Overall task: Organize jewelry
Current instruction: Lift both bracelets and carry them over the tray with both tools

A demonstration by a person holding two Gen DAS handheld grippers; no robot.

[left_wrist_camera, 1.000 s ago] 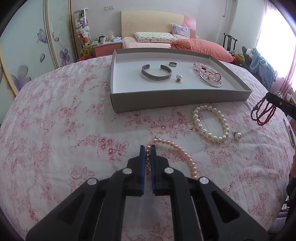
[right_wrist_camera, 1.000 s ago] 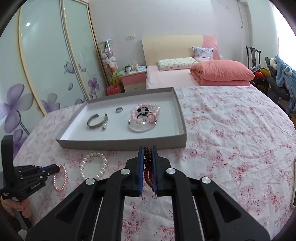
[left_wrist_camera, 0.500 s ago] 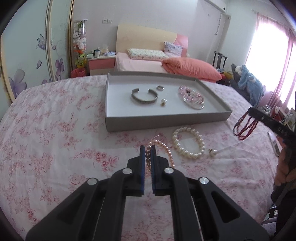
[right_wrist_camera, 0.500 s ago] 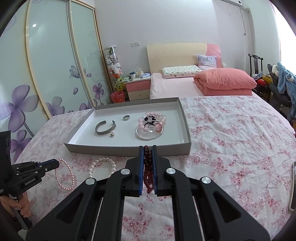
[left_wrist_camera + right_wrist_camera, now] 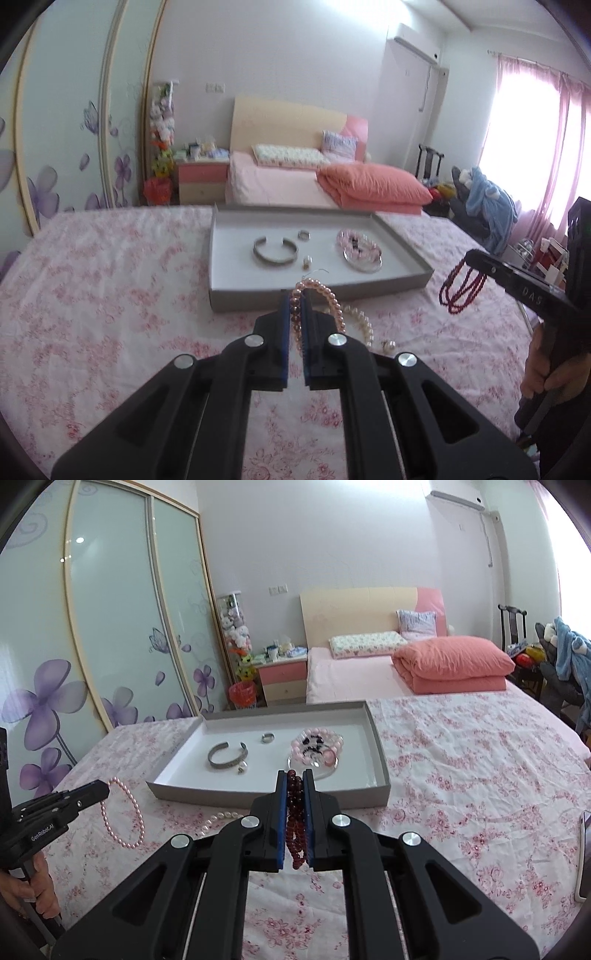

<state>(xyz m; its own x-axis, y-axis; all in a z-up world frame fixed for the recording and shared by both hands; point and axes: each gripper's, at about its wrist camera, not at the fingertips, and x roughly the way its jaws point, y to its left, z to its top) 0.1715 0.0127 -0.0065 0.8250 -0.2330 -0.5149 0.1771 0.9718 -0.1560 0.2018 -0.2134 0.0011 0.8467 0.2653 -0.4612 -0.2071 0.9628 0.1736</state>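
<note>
We hold two grippers above a bed covered by one pink flowered sheet (image 5: pixel 92 295). The left gripper (image 5: pixel 294 299) has its jaws clamped on one pink bead bracelet (image 5: pixel 325 295), which hangs clear of the sheet in the right wrist view (image 5: pixel 123 816). The right gripper (image 5: pixel 294 779) has its jaws clamped on one dark red bead strand (image 5: pixel 295 812), looped several times; in the left wrist view it dangles in the air (image 5: pixel 461 288) to the right of the tray.

One grey tray (image 5: pixel 406 258) with a white floor lies on the sheet ahead of both grippers. We count five pieces of jewelry in it:
- one open silver cuff (image 5: pixel 275 251), left of centre;
- one silver ring (image 5: pixel 303 235), behind the cuff;
- one small pearl earring (image 5: pixel 307 261), just beside the cuff's right end;
- one pale pink bead bracelet (image 5: pixel 317 747), at the right;
- one thin clear bangle (image 5: pixel 364 264), lying under that bracelet and touching it.

Two pieces lie on the sheet in front of the tray: one white pearl bracelet (image 5: pixel 360 321), partly hidden by the left gripper, and one single pearl earring (image 5: pixel 388 345) near it.

One hand shows at the frame edge on each handle: left (image 5: pixel 35 882), right (image 5: pixel 546 373).
</note>
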